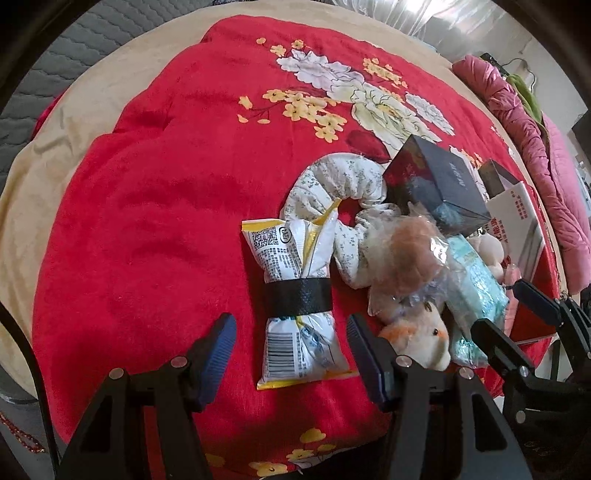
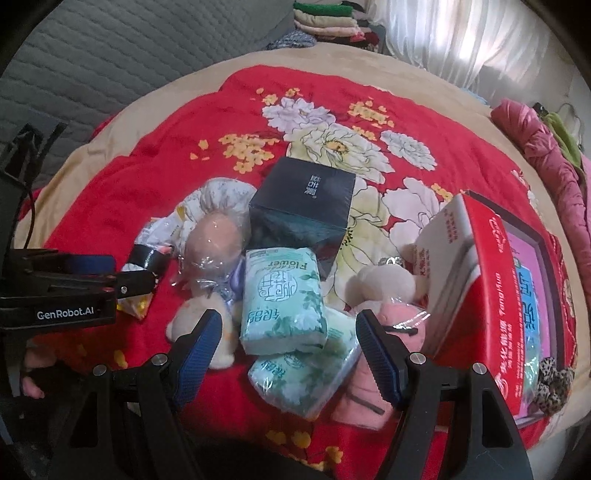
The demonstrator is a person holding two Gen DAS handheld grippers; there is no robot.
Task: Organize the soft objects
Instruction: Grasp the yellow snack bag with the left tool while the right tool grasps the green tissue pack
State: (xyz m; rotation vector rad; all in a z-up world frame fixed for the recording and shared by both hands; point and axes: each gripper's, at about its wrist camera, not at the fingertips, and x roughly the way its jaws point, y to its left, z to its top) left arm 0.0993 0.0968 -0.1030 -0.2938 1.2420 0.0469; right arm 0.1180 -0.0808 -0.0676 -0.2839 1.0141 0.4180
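Observation:
On the red floral blanket (image 1: 166,206) lies a white and yellow snack bag (image 1: 291,254) bound with a black band. My left gripper (image 1: 291,350) hangs open over its lower end, pads clear of both sides. A pale green tissue pack (image 2: 284,295) lies on a second one (image 2: 299,380). My right gripper (image 2: 288,350) straddles them, open, pads not touching. A plastic-wrapped plush toy (image 2: 210,243) lies to their left, a white plush (image 2: 384,284) and a pink wrapped one (image 2: 388,332) to their right. The left gripper (image 2: 136,284) shows at the left edge.
A floral cloth ring (image 1: 332,184) curls behind the snack bag. A dark box (image 2: 303,206) stands behind the tissue packs and a red carton (image 2: 491,288) at the right. Pink bedding (image 1: 535,147) lines the far right, and folded clothes (image 2: 325,18) are stacked at the back.

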